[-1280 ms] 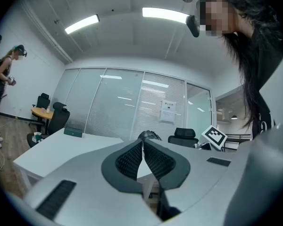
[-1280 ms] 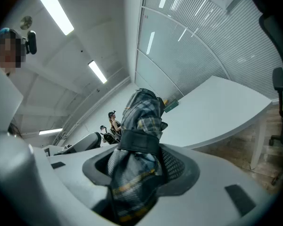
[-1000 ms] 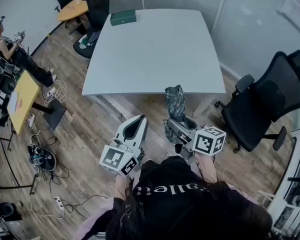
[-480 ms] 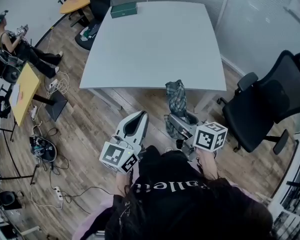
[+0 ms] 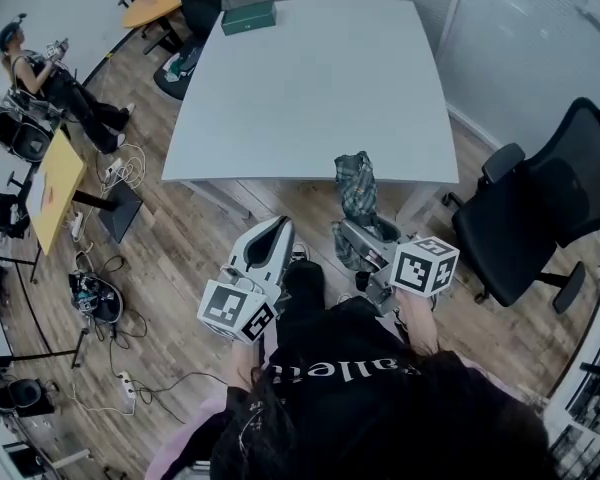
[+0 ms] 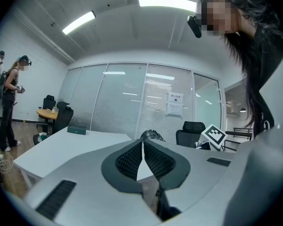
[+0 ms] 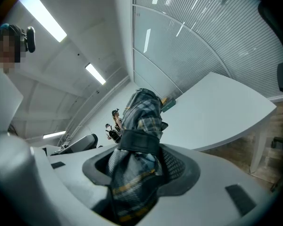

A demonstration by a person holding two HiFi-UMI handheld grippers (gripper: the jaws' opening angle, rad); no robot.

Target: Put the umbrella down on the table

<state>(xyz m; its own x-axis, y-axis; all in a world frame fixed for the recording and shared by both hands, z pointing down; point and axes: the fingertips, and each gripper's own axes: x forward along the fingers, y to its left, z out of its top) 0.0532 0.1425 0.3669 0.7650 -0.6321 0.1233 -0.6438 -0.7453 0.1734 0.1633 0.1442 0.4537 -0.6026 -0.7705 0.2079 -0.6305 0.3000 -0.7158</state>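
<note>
— Head view first: how many of each are you counting?

— Two grippers, one umbrella [image 5: 356, 182], one table [image 5: 310, 88], one green box [image 5: 248, 16], one black chair [image 5: 535, 213] close by. The left gripper [image 5: 276, 231] and the right gripper [image 5: 361, 236] are reaching forward side by side.

— What are the gripper views adding?

— Left gripper view is showing the left gripper [image 6: 142, 147] with its pads pressing together, nothing between them. Past those tips the umbrella [image 6: 152, 135] is peeking up beside the right gripper's marker cube [image 6: 212, 135]. Right gripper view is showing the right gripper [image 7: 137, 161] clamping the folded plaid umbrella [image 7: 142, 109] right by its black strap [image 7: 139, 144], a detail only that view is giving.

— Which way is it pointing?

— Its long axis is running along the right fingers, out past the fingertips toward the table, and a short end is hanging behind them. It is being held in the air, its far end lying over the table's near edge in head view; whether it is touching, I cannot tell. The green box is lying at the far corner, well beyond both sets of fingertips, and the black chair is standing off to the right of the right fingers.
</note>
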